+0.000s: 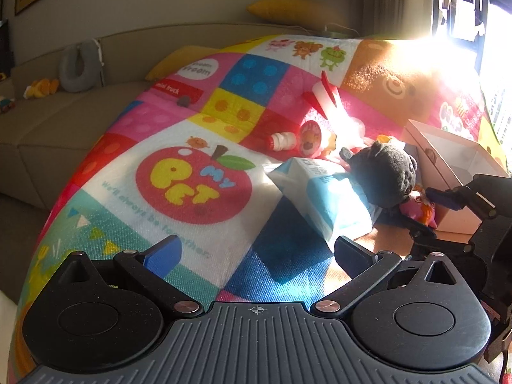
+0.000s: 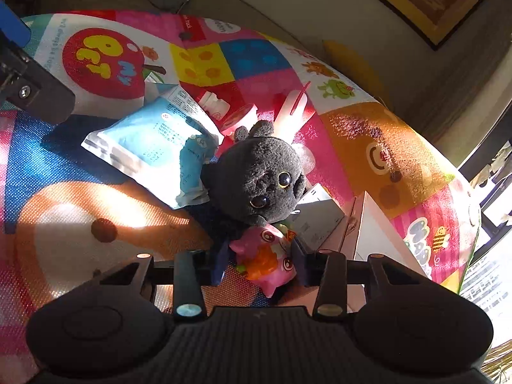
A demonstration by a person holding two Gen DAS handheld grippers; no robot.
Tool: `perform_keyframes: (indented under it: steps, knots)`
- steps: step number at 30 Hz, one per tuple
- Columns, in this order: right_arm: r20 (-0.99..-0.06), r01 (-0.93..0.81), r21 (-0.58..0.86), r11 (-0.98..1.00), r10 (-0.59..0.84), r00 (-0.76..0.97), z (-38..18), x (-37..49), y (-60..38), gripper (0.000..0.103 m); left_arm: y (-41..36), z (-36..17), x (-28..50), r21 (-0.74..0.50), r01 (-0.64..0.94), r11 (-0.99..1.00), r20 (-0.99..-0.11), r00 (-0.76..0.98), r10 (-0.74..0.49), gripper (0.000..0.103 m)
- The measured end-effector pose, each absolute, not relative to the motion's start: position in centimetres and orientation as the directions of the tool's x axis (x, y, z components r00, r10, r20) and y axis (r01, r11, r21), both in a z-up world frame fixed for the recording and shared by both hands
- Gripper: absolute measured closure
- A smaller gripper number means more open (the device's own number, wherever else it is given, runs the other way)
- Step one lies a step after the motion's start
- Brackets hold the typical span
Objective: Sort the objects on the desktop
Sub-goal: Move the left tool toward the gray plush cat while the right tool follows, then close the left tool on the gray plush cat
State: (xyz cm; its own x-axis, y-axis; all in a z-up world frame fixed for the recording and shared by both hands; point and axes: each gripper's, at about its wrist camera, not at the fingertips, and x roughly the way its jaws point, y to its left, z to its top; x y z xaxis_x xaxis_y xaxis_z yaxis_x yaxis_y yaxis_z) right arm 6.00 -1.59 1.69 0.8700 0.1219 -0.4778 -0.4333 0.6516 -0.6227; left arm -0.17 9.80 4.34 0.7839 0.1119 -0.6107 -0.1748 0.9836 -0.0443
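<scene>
Your right gripper (image 2: 260,264) is clamped on the small pink toy (image 2: 265,260), a soft, bright thing with cartoon eyes, at the foot of the black plush (image 2: 256,179). Your left gripper (image 1: 256,252) hangs spread and empty. Sorting looks barely begun: the white box (image 1: 448,160) shows nothing inside, while blue pouch (image 1: 323,198), bottle (image 1: 283,140) and cup (image 1: 310,137) lie loose beyond.

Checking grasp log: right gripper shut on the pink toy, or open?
Shut on it: the right gripper has both fingers pressed against the pink toy, beside the black plush.
</scene>
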Motion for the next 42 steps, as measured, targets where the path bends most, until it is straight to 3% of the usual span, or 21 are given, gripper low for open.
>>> perform_keyframes:
  steps: [6, 7, 8, 15, 16, 18, 20, 21, 24, 25, 26, 27, 29, 37, 42]
  knots:
    - [-0.560, -0.501, -0.451, 0.739, 0.203, 0.803, 4.7, 2.9, -5.6, 0.083, 8.2, 4.6, 0.6, -0.058, -0.112, 0.992, -0.603, 0.796, 0.054, 0.000]
    - [-0.575, -0.509, -0.424, 0.749, 0.211, 0.790, 5.1, 2.1, -6.8, 0.092, 7.6, 4.8, 0.8, -0.055, -0.094, 0.994, -0.599, 0.800, 0.042, 0.000]
    - [-0.588, -0.508, -0.408, 0.759, 0.207, 0.782, 5.2, 1.3, -7.9, 0.094, 7.1, 4.9, 1.1, -0.051, -0.077, 0.996, -0.594, 0.804, 0.031, 0.000]
    - [-0.647, -0.397, -0.304, 0.866, 0.118, 0.754, 4.1, -1.3, -16.1, 0.093, 2.2, 5.9, 4.6, 0.028, 0.074, 0.997, -0.537, 0.842, -0.047, 0.000]
    - [-0.654, -0.369, -0.267, 0.890, 0.114, 0.748, 4.0, -1.3, -17.3, 0.089, 1.3, 6.0, 5.6, 0.041, 0.097, 0.994, -0.538, 0.841, -0.060, 0.000]
    - [-0.663, -0.328, -0.208, 0.922, 0.114, 0.740, 3.9, -1.2, -18.9, 0.070, 0.2, 6.0, 7.2, 0.040, 0.109, 0.993, -0.553, 0.830, -0.069, 0.000]
    - [-0.650, -0.287, -0.155, 0.945, 0.121, 0.750, 4.0, -1.2, -20.0, 0.028, -1.2, 5.7, 8.8, 0.037, 0.141, 0.989, -0.571, 0.815, -0.095, 0.000]
    - [-0.637, -0.270, -0.135, 0.953, 0.125, 0.761, 4.0, -1.3, -20.3, 0.024, -1.8, 5.5, 9.3, 0.047, 0.158, 0.986, -0.577, 0.811, -0.102, 0.000]
    - [-0.624, -0.270, -0.099, 0.958, 0.151, 0.766, 3.9, -1.3, -20.5, 0.018, -3.4, 4.5, 10.6, 0.145, 0.160, 0.976, -0.588, 0.807, -0.045, 0.003]
    - [-0.622, -0.273, -0.094, 0.958, 0.158, 0.767, 3.9, -1.2, -20.3, 0.015, -3.5, 4.2, 10.7, 0.169, 0.150, 0.974, -0.592, 0.806, -0.021, 0.008]
    - [-0.619, -0.278, -0.091, 0.956, 0.165, 0.768, 3.9, -1.3, -20.2, 0.012, -3.4, 3.9, 10.9, 0.175, 0.142, 0.974, -0.600, 0.800, -0.008, 0.023]
    - [-0.617, -0.286, -0.088, 0.954, 0.173, 0.768, 3.9, -1.3, -20.1, 0.010, -2.9, 3.8, 11.1, 0.148, 0.151, 0.977, -0.618, 0.786, -0.027, 0.027]
    - [-0.611, -0.310, -0.073, 0.948, 0.203, 0.765, 3.9, -1.6, -19.8, 0.000, -2.5, 3.6, 11.1, 0.134, 0.143, 0.981, -0.627, 0.779, -0.028, 0.027]
    - [-0.691, -0.386, 0.041, 0.922, 0.305, 0.656, 2.4, -0.6, -18.2, 0.000, -0.3, 3.8, 10.3, 0.082, 0.142, 0.987, -0.620, 0.782, -0.060, 0.036]
    - [-0.700, -0.344, 0.031, 0.938, 0.266, 0.663, 2.2, -0.8, -17.5, 0.000, 3.2, 4.0, 8.2, 0.003, 0.084, 0.996, -0.613, 0.788, -0.065, 0.038]
